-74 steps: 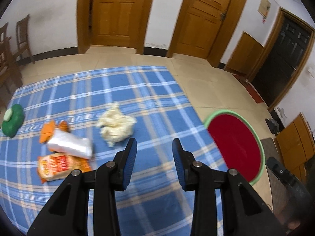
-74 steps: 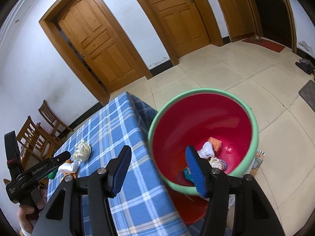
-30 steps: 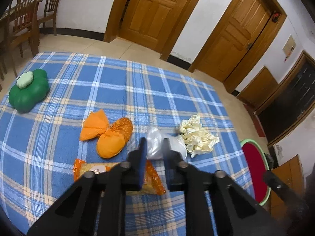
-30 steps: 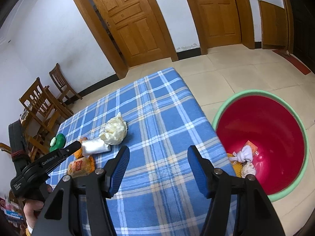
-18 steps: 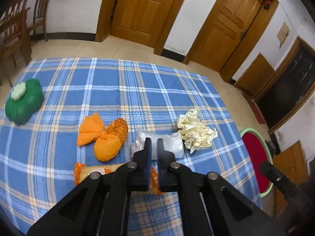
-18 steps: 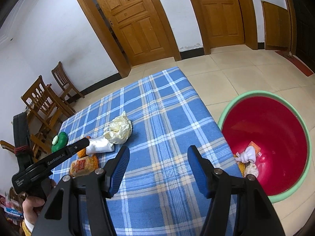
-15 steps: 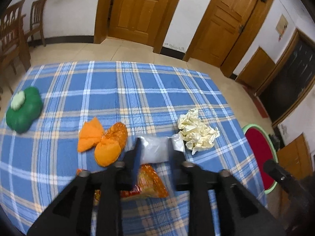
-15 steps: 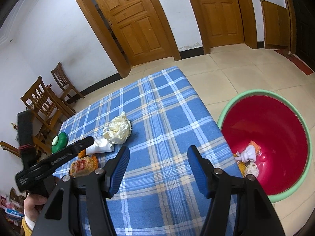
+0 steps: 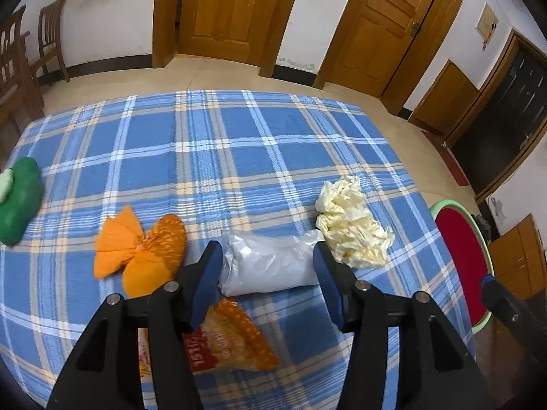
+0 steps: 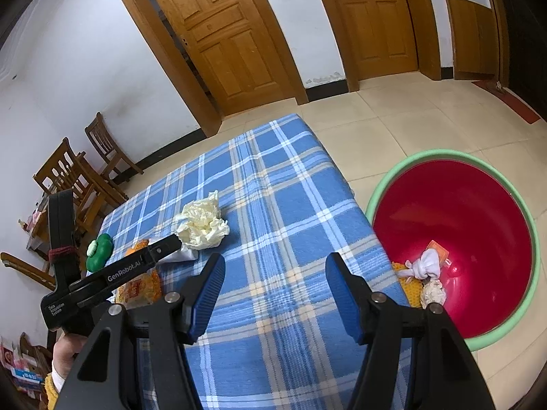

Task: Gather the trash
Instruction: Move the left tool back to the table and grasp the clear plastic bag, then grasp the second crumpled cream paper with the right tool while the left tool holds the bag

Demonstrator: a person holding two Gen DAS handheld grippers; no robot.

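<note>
My left gripper (image 9: pixel 266 273) is open, its jaws on either side of a white plastic bag (image 9: pixel 270 263) lying on the blue plaid tablecloth (image 9: pixel 212 157). A crumpled cream paper wad (image 9: pixel 352 225) lies just right of the bag, orange wrappers (image 9: pixel 143 253) to its left, an orange snack packet (image 9: pixel 225 338) below it. My right gripper (image 10: pixel 273 290) is open and empty above the table's right part. The red bin with a green rim (image 10: pixel 458 235) stands on the floor, with trash inside. The left gripper (image 10: pixel 164 249) also shows in the right wrist view beside the paper wad (image 10: pixel 201 222).
A green plush object (image 9: pixel 17 201) lies at the table's left edge. Wooden chairs (image 10: pixel 78 174) stand by the wall at the left. Wooden doors (image 9: pixel 236 10) are at the back. The bin (image 9: pixel 461 259) is beyond the table's right edge.
My left gripper, shut a moment ago, has opened wide and come down around the white bag. My right gripper has stayed open and almost still.
</note>
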